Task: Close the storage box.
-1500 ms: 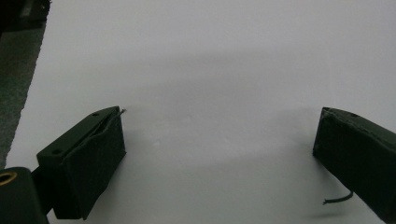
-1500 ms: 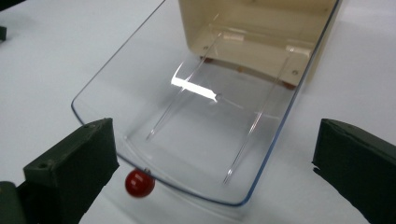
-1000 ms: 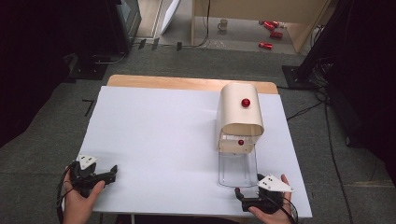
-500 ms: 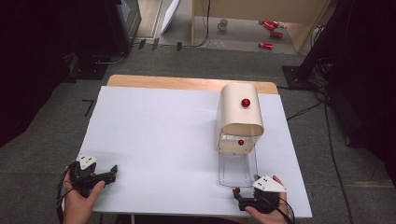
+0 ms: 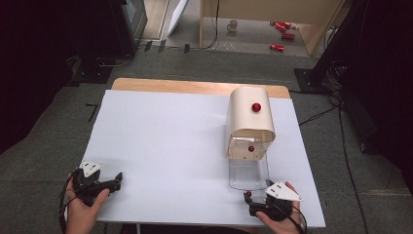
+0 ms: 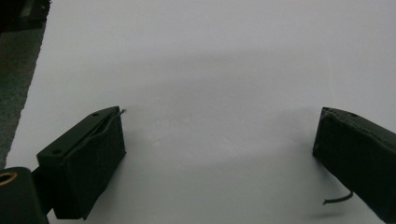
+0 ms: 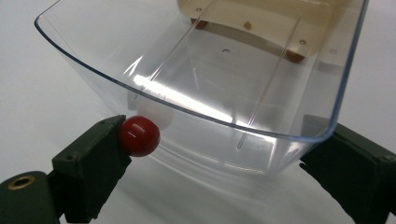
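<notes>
1. Now the right hand-held gripper (image 5: 252,204), at five o'clock on the white surface (image 5: 170,146), has just been closing its jaws, still apart, round the red round knob (image 7: 139,135) of the clear curved plastic lid (image 7: 210,79); one jaw touches the knob.
2. Centre the knob between the jaws before squeezing.
3. Swing the lid gently toward the cream rounded bread box (image 5: 249,119) at two o'clock.
4. Left hand-held gripper (image 5: 111,183) rests open at seven o'clock.

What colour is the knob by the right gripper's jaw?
Red, glossy; the knob shows best in the right gripper view.
</notes>
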Demonstrator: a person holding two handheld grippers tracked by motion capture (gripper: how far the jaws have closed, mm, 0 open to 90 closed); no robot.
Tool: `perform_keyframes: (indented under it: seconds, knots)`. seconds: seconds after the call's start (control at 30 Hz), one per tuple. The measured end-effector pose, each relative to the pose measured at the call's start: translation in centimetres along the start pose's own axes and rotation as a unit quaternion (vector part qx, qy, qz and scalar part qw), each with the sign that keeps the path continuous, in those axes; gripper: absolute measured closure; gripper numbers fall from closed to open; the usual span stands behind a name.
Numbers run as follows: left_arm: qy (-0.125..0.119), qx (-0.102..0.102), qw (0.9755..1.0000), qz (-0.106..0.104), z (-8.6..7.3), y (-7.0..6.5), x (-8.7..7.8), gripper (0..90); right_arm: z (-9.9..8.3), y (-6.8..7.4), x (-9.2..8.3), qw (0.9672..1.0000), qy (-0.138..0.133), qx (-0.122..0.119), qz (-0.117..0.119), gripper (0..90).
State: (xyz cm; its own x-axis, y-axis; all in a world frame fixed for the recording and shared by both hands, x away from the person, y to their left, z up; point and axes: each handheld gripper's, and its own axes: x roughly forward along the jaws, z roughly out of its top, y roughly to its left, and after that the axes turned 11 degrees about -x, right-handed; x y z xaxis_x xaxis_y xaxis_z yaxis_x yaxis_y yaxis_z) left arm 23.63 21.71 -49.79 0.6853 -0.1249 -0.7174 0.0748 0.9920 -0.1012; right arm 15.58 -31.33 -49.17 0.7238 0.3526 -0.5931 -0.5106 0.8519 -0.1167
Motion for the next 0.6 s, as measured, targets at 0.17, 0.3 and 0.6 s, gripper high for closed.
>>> perform_keyframes:
  seconds: [0.17, 0.3, 0.6]
  knots:
    - [0.0, 0.0, 1.0, 0.0, 0.0, 0.0, 0.0, 2.3, 0.5, -0.4, 0.0, 0.9999, -0.012, 0.01, -0.004, 9.4]
    - [0.0, 0.0, 1.0, 0.0, 0.0, 0.0, 0.0, 2.3, 0.9, -0.6, 0.2, 0.9998, -0.017, 0.01, -0.008, 9.5]
    - [0.0, 0.0, 1.0, 0.0, 0.0, 0.0, 0.0, 2.3, 1.7, -1.2, 1.0, 0.9994, -0.027, 0.018, -0.015, 9.9]
